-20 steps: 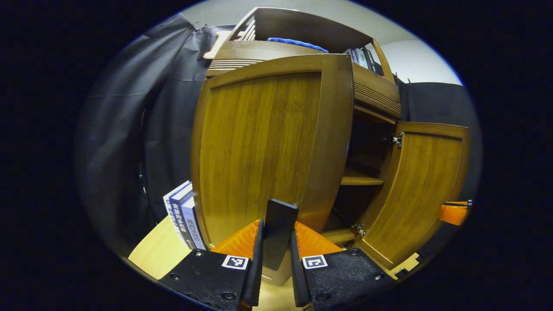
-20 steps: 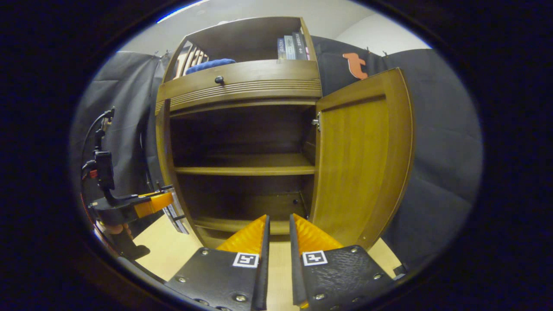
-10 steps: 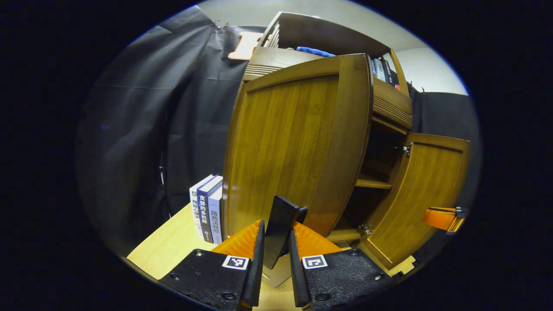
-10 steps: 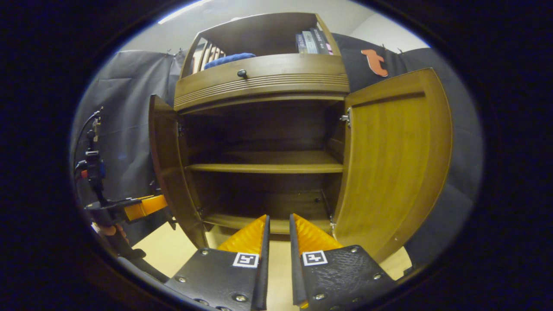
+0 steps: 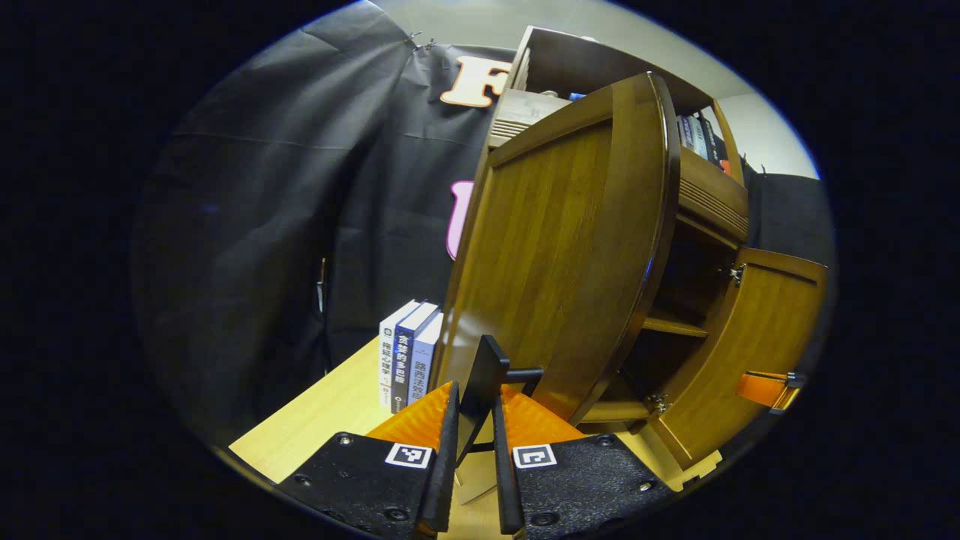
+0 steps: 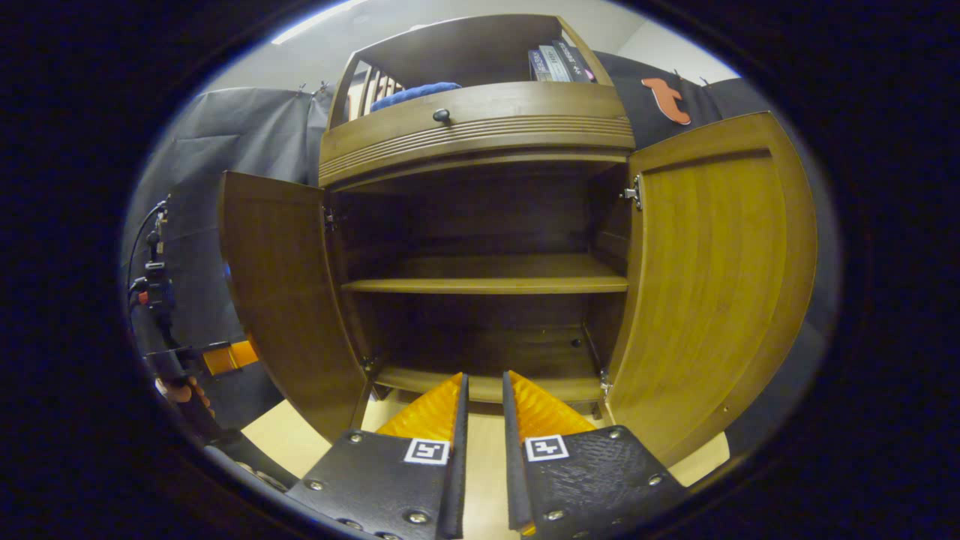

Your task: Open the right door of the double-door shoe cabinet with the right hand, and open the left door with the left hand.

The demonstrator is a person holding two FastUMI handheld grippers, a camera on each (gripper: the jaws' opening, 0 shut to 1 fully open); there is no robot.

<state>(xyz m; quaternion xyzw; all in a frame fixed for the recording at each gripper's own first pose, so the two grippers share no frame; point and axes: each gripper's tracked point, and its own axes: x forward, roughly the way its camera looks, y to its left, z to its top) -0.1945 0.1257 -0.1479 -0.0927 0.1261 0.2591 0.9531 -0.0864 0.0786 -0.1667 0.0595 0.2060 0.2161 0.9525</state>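
Two doors stand open; the task looks nearly finished.

Left gripper view: the left claw [image 5: 474,420] pinches the black handle [image 5: 484,379] of the left door [image 5: 559,247], which rises directly ahead of it. Three books [image 5: 409,360] stand ahead to its left on the tabletop [image 5: 315,420]; their spine writing is not transcribed. Likely next move: release the handle.

Right gripper view: the right claw [image 6: 484,420] is pressed nearly together, gripping nothing. The right door [image 6: 720,277] hangs ahead to its right.

Glossy wooden cabinet [image 6: 480,142], ribbed claws.
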